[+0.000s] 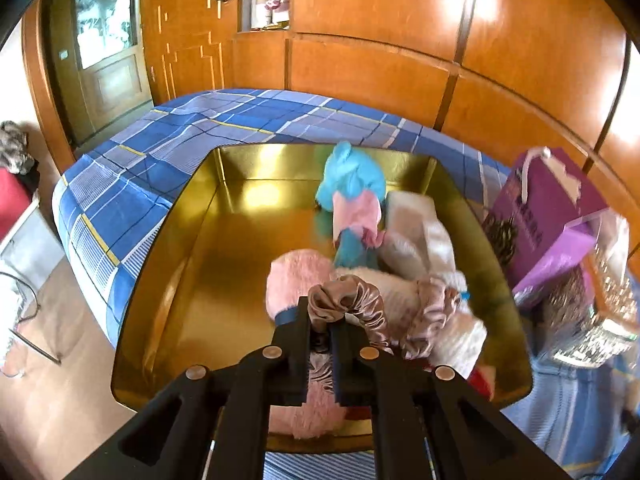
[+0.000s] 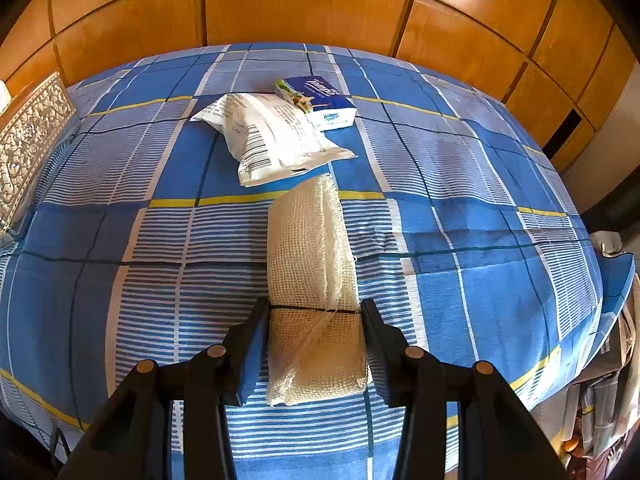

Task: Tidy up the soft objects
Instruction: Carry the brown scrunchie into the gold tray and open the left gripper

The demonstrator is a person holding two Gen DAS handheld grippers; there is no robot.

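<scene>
Now my left hand-held gripper (image 1: pixel 320 330) is clamped on the dusty-pink satin scrunchie (image 1: pixel 352 300) over the shiny gold box (image 1: pixel 224 216) of plush toys; releasing it comes next. My right hand-held gripper (image 2: pixel 316 340) grips the white gauze roll (image 2: pixel 310 264) on the blue plaid bed (image 2: pixel 460 208).

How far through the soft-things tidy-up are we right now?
Done: plush toys already lie in the gold tray. In hand: the left claw is shut on a satin scrunchie over the tray; the right claw grips a gauze roll. Left on the bed: a white pouch and a tissue pack.
</scene>
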